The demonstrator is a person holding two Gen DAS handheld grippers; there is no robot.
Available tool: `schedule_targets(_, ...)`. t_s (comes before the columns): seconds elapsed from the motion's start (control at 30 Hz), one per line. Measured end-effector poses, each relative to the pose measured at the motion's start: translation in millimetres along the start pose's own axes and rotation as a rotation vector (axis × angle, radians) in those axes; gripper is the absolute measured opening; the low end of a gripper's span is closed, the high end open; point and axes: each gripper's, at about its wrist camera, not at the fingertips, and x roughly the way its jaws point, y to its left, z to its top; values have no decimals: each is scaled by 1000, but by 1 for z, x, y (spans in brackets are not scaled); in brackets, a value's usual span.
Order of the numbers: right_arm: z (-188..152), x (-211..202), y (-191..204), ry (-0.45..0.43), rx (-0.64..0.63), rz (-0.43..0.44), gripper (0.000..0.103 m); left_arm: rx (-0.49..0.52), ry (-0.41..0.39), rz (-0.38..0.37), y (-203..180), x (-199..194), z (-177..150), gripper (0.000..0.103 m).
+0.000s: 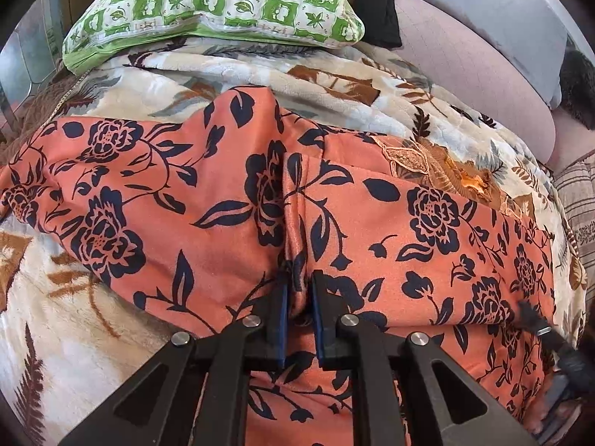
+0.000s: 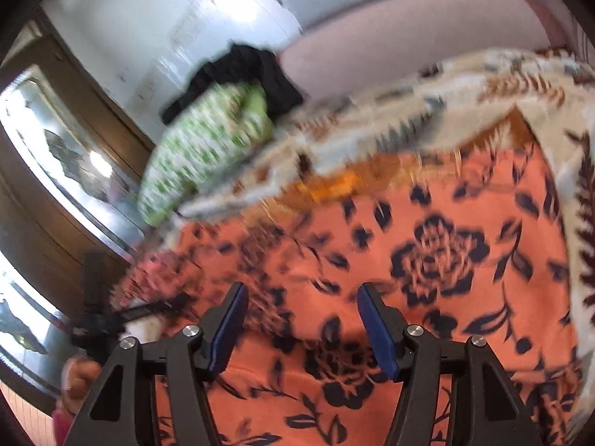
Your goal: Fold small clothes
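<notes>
Left wrist view: left gripper (image 1: 299, 290) pinches a ridge of the orange floral garment (image 1: 208, 193) on the blanket (image 1: 260, 74). Right gripper (image 2: 301, 319) hovers above it, jaws apart, empty.

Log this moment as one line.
task: fold small clothes | left gripper: jaws shut on orange floral garment ridge | right gripper: jaws open above it, empty | surface: leaf-print blanket

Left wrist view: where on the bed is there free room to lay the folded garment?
Free: the leaf-print blanket left of the orange floral garment, and the strip between garment and green pillow. Crowded: the right edge, by the right gripper and striped cushion.
</notes>
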Motion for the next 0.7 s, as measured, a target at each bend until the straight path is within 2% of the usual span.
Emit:
schedule_targets(0.03,-4,10,-2,42,-16,-37,64,-11,-4,7,2,-3,0,15)
schedule_targets(0.07,-6,8,2,10,-44,-49,64,-25,-12,11,6,-8,-1,23)
schedule_targets(0.1,-6,6,7,7,-69,-63,64,-49,-36,18,11,-17,-2,36)
schedule_targets(0.2,-6,-2,8,-12,-55,-8,64,-128,-138,35,33,-51,-9,63)
schedule_targets(0.27,-5,-10,6,-39,-39,17,64,-204,-200,53,58,-76,-13,71)
schedule_targets(0.37,-4,-25,6,-95,-27,47,64,-344,-248,63,111,-107,-19,73)
schedule_targets(0.47,-2,-34,8,-111,-18,57,65,-466,-227,98,173,-121,-25,73)
schedule_targets(0.53,-1,-34,8,-111,-12,54,65,-587,-226,113,223,-129,-29,73)
schedule_targets(0.63,0,-34,8,-116,-4,58,65,-734,-256,49,273,-133,-32,73)
schedule_targets(0.7,-1,-34,8,-120,-7,57,65,-776,-269,-12,291,-131,-30,73)
